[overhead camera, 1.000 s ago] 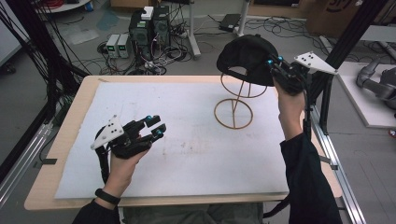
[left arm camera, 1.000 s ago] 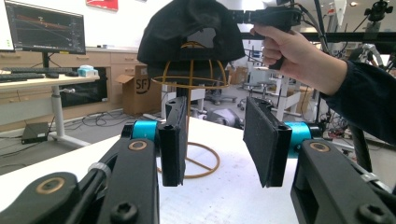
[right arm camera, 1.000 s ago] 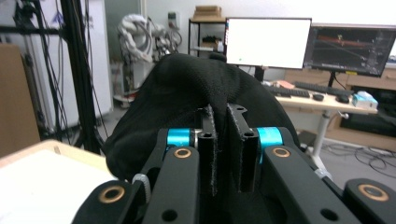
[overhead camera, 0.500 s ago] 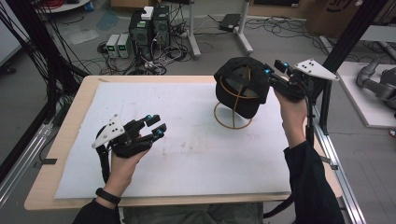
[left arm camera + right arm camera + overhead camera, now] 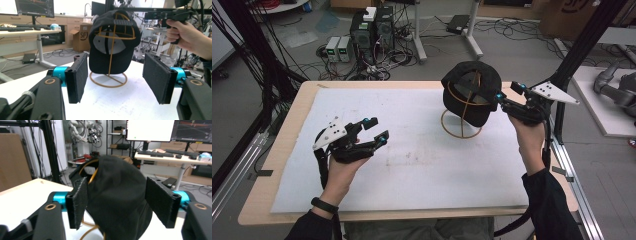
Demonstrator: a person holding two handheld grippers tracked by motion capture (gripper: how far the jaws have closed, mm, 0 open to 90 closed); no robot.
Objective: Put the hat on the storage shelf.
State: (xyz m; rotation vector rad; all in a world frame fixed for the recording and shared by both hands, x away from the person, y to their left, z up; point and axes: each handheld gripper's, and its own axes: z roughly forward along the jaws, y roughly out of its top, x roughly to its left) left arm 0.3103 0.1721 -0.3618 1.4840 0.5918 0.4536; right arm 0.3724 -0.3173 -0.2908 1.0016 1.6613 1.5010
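High view looks down and forward over the bench [image 5: 412,200]. Left tool view looks level across the bench at the cap [image 5: 113,40], mid-range. Right tool view faces the same cap [image 5: 117,195], very close.

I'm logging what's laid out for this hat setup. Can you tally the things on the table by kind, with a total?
Black cap: 1
Gold wire stand, which bears the cap: 1
White mat covering the tabletop: 1
Total: 3
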